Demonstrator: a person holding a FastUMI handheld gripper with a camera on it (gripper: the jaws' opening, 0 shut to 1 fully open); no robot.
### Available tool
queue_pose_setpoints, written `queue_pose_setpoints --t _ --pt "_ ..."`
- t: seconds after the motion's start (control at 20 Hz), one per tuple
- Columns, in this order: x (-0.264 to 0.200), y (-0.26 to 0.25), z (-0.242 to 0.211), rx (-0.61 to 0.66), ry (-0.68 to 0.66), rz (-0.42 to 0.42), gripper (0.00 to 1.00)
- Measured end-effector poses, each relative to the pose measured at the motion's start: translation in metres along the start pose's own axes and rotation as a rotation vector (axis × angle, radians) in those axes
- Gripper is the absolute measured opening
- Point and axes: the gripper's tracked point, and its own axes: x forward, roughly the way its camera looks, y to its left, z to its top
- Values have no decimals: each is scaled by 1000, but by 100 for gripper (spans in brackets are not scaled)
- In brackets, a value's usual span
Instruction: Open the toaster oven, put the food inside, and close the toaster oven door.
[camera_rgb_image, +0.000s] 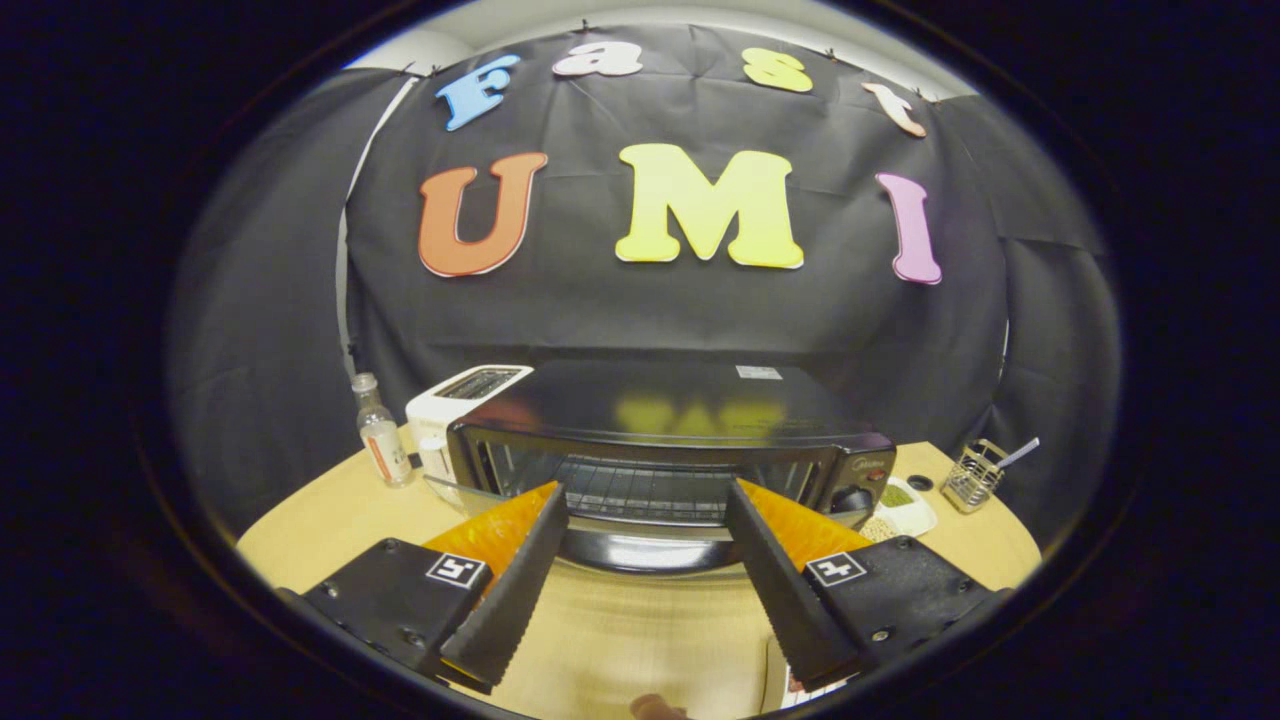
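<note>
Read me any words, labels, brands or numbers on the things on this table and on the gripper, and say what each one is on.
Bottle label: too blurred to read.
Sticker on the oven top: too small to read.
Mark on the oven's knob panel: blurred.
Markers on the open gripper: black-and-white patterns, no words.

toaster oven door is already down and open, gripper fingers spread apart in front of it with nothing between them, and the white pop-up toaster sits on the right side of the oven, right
Not quite: the gripper view shows the white toaster beside the bottle, at the toaster oven's other end from its knobs. The rest holds: door down, gripper open, empty.
</note>
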Motion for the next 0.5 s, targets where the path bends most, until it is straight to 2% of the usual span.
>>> queue_pose_setpoints --t 0.5 --pt "-38 6 -46 4 -42 -35 100"
